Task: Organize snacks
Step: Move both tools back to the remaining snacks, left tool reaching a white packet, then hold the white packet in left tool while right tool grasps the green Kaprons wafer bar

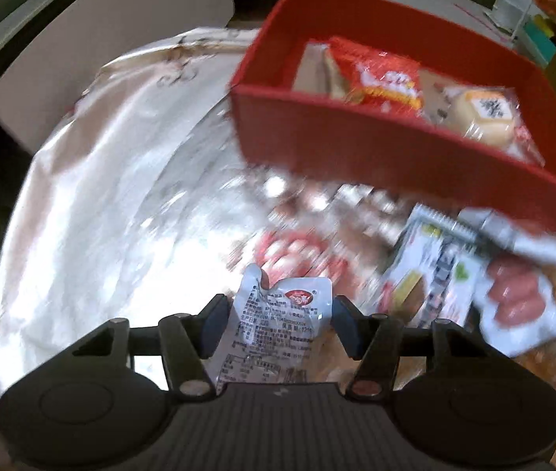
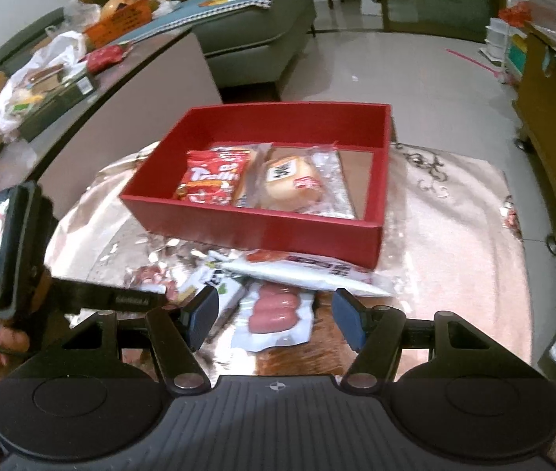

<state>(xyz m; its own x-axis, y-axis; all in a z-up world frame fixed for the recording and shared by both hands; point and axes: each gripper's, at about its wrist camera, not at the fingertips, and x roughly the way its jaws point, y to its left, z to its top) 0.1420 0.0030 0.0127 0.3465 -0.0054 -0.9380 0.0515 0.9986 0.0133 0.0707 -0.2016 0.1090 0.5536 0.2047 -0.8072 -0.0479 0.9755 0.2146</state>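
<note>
1. Two hand-held grippers are in my feeds. The left hand-held gripper (image 1: 276, 324) is clamped on a silver snack pouch (image 1: 278, 327), its pads pressing both side edges; the pouch stands up between them, printed side toward me.
2. My right hand-held gripper (image 2: 276, 320) stands with its jaws apart and nothing between the pads. A clear sausage pack (image 2: 276, 314) lies flat on the surface just beyond them.
3. The surface (image 2: 454, 235) carries a shiny, wrinkled cloth. More loose packets lie near its front edge, one a white packet with dark print (image 1: 429, 274) just left of the sausages.
4. A long silver packet (image 2: 297, 272) lies across the loose pile, touching the red box's front wall.
5. The red box (image 2: 262, 231) sits toward the far edge. Inside lie a red snack bag (image 2: 215, 178) on the left and a wrapped round bun (image 2: 291, 184) beside it; the narrow right-hand compartment shows bare cardboard.
</note>
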